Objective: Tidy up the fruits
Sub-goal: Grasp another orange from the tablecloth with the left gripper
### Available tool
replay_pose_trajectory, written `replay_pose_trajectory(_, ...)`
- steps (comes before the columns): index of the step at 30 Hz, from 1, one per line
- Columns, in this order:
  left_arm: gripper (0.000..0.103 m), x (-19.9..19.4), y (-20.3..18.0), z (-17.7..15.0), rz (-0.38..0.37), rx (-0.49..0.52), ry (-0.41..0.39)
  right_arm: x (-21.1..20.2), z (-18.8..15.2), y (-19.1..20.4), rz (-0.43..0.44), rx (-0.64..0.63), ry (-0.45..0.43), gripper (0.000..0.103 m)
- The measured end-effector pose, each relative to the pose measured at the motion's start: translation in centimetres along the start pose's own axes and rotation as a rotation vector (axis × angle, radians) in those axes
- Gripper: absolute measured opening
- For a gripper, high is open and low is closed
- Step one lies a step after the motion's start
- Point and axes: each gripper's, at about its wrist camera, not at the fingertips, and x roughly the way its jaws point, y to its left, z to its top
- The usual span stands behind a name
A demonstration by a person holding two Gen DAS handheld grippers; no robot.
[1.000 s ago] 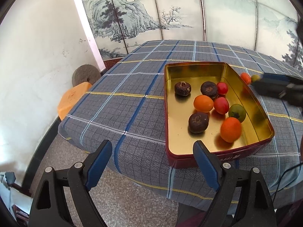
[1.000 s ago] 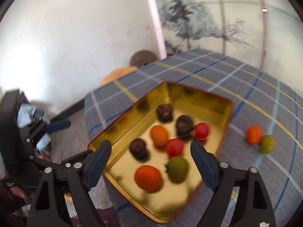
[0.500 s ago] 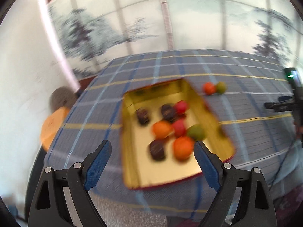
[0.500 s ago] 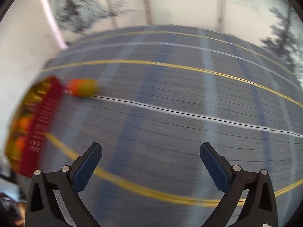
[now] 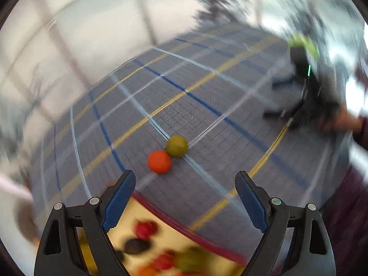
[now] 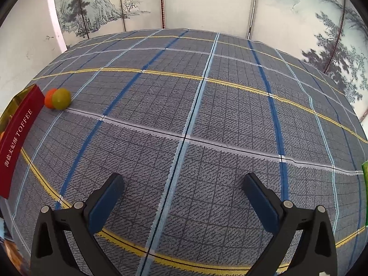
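Observation:
An orange fruit [image 5: 159, 161] and a green fruit [image 5: 176, 146] lie touching on the plaid tablecloth, just outside the red-walled gold tin [image 5: 184, 230]. My left gripper [image 5: 185, 184] is open and empty above the tin's rim, with both fruits a little ahead of it. Blurred fruits [image 5: 145, 228] lie inside the tin. In the right wrist view the same green fruit [image 6: 61, 98] and orange fruit [image 6: 49, 97] sit far left beside the tin's red wall [image 6: 16, 138]. My right gripper [image 6: 182, 184] is open and empty over bare cloth.
The plaid tablecloth [image 6: 207, 115] covers the whole table. The other hand with its dark gripper [image 5: 308, 96] shows blurred at right in the left wrist view. A green object [image 6: 365, 191] sits at the right edge. Painted screen panels [image 6: 207, 4] stand behind the table.
My left gripper has swung right over the tin to face the two loose fruits. My right gripper has turned away from the tin to the bare cloth and steadied.

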Motion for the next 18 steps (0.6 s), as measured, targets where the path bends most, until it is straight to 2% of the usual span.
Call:
replay_pose_trajectory(1,0.088,1.0,-0.3,0.5,0.012,0.093,0.018,0.0,0.0,0.0,0.001,-0.001,0.000,0.103)
replay_pose_trajectory(3,0.088,2.3,-0.4,0.9,-0.006,0.189,0.058,-0.1,-0.1,0.0,0.003,-0.002,0.000,0.103)
replay_pose_trajectory(5,0.086,4.0,0.2,1.1,-0.043,0.237,0.112,-0.1,-0.1,0.0,0.003,-0.002,0.000,0.103)
replay_pose_trajectory(7,0.079,5.8,1.1,1.5,-0.047,0.266,0.145,-0.1,-0.1,0.0,0.003,-0.002,-0.001,0.103)
replay_pose_trajectory(10,0.071,7.7,3.1,1.6,-0.097,0.237,0.171,-0.1,-0.1,0.0,0.004,-0.002,-0.001,0.103)
replay_pose_trajectory(15,0.070,10.3,4.4,1.5,-0.147,0.215,0.190,-0.1,0.0,0.0,0.004,-0.002,-0.001,0.103)
replay_pose_trajectory(17,0.063,11.0,4.1,1.2,-0.186,0.214,0.200,0.0,0.0,0.0,0.004,-0.002,-0.001,0.103)
replay_pose_trajectory(18,0.051,11.4,4.1,1.0,-0.209,0.209,0.212,0.0,0.0,0.0,0.005,-0.002,-0.001,0.103)
